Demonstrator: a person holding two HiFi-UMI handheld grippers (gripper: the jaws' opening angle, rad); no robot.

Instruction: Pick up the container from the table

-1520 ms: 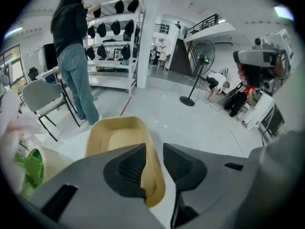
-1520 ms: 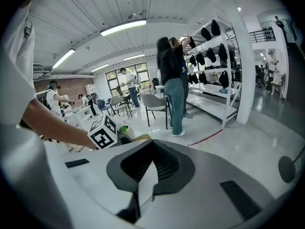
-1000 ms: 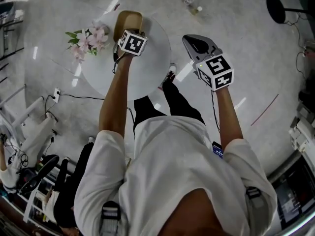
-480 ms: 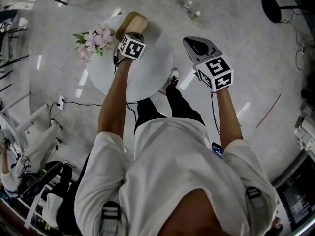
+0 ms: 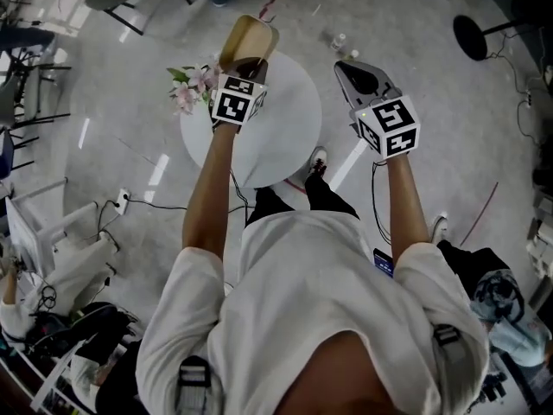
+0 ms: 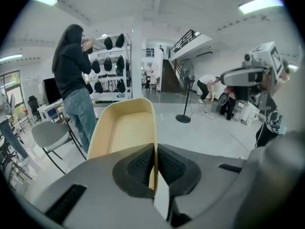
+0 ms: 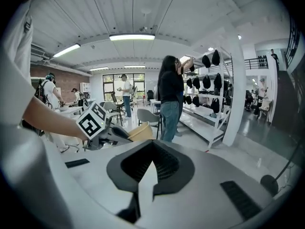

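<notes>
A tan plastic container (image 5: 249, 38), seemingly light, stiff and thin-walled, is held up over the round white table (image 5: 289, 141), its side wall pinched by the left hand-held gripper (image 6: 155, 162), while the right hand-held gripper (image 7: 151, 165) is pressed together, empty.

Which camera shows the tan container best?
Left gripper view: the container fills the middle, its wall pinched in the left tongs. Head view shows it small beyond the marker cube; right gripper view catches just a sliver.
</notes>
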